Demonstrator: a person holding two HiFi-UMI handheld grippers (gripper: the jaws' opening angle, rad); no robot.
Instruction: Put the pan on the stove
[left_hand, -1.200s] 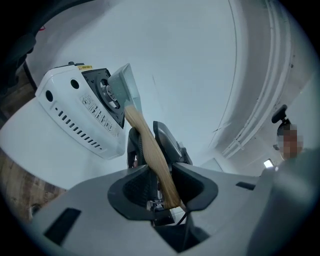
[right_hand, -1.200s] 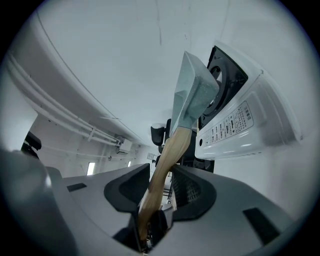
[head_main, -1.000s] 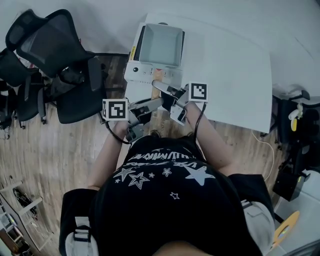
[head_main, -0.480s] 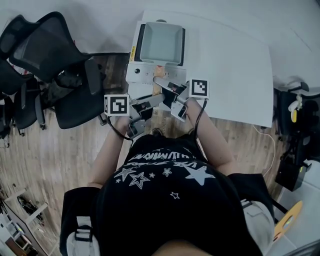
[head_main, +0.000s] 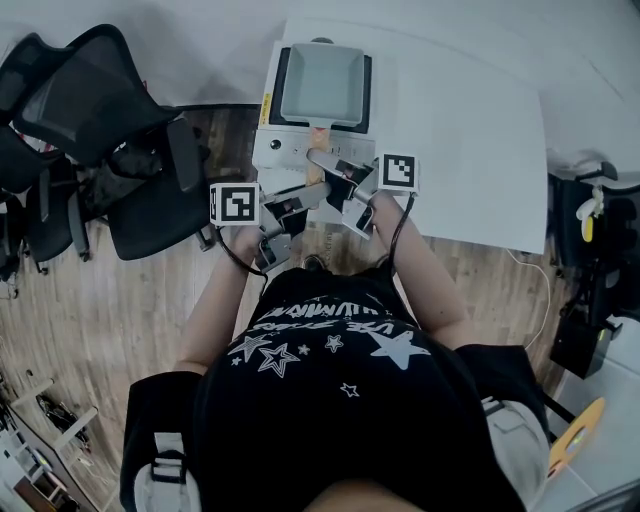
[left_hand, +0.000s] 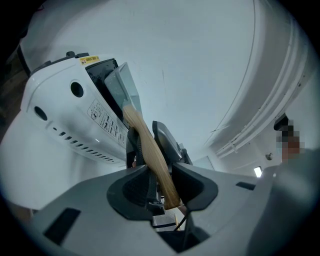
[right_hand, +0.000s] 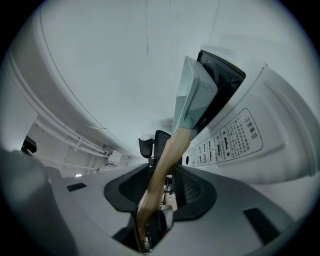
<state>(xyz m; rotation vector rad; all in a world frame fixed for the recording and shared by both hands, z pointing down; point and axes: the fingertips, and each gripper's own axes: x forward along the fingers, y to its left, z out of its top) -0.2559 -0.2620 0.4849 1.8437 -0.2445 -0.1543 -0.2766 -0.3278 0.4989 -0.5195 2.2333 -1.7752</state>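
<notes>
A square pale grey-green pan (head_main: 323, 88) sits on top of the white stove (head_main: 283, 150) at the table's far left end. Its wooden handle (head_main: 317, 170) points back toward me. My left gripper (head_main: 303, 200) is shut on the handle from the left, and my right gripper (head_main: 338, 180) is shut on it from the right. In the left gripper view the handle (left_hand: 150, 155) runs between the jaws up to the pan (left_hand: 121, 87) on the stove (left_hand: 60, 125). The right gripper view shows the handle (right_hand: 167, 162), pan (right_hand: 192, 100) and stove (right_hand: 250, 145) the same way.
The stove stands on a white table (head_main: 470, 150) that stretches to the right. Black office chairs (head_main: 100, 110) crowd the wooden floor at the left. Dark equipment (head_main: 590, 250) stands off the table's right end.
The pan and both grippers have shifted slightly away from me over the stove. Both grips on the handle look unchanged.
</notes>
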